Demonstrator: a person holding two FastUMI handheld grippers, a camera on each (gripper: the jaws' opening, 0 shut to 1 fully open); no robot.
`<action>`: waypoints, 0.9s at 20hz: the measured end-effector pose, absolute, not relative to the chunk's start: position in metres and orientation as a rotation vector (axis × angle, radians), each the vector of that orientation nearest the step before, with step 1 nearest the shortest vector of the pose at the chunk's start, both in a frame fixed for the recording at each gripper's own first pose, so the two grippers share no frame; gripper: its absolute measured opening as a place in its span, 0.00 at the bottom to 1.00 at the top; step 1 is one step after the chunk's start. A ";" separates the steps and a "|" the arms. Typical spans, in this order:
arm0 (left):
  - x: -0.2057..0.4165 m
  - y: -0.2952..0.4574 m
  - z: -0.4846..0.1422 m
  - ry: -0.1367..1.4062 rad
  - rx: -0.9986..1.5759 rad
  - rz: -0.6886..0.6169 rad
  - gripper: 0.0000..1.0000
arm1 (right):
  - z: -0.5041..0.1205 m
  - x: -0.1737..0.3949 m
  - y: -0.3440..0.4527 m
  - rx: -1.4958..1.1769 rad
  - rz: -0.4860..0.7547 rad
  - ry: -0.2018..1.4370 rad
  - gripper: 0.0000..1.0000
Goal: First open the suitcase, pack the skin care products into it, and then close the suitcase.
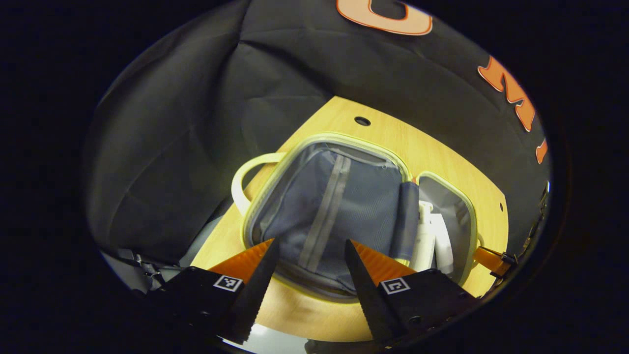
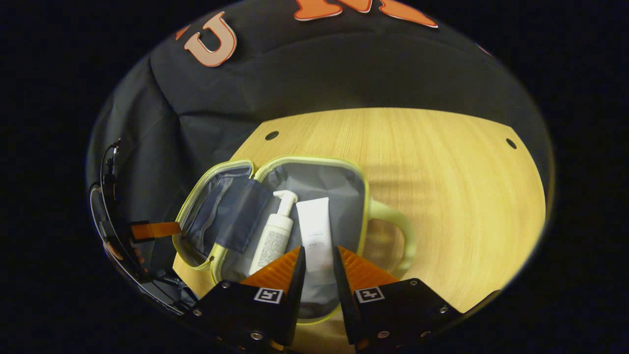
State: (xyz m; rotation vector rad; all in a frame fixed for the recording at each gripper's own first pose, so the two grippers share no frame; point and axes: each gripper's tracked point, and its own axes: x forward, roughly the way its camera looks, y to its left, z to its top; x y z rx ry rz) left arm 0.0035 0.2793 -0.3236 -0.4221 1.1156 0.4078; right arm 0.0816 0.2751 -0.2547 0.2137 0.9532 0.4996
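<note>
With the suitcase lying open on the counter, a pump bottle and tube are seen packed just ahead of the right tongs, narrowly parted and empty, while the lid is faced by the wide-open, empty left tongs.

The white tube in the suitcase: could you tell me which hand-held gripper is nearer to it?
Right. The right hand-held gripper hovers around the white tube; the left hand-held gripper is over the other half.
</note>
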 end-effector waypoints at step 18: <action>0.034 0.417 -0.380 1.013 -0.733 0.511 0.87 | -0.153 0.095 0.128 0.102 0.130 0.589 0.90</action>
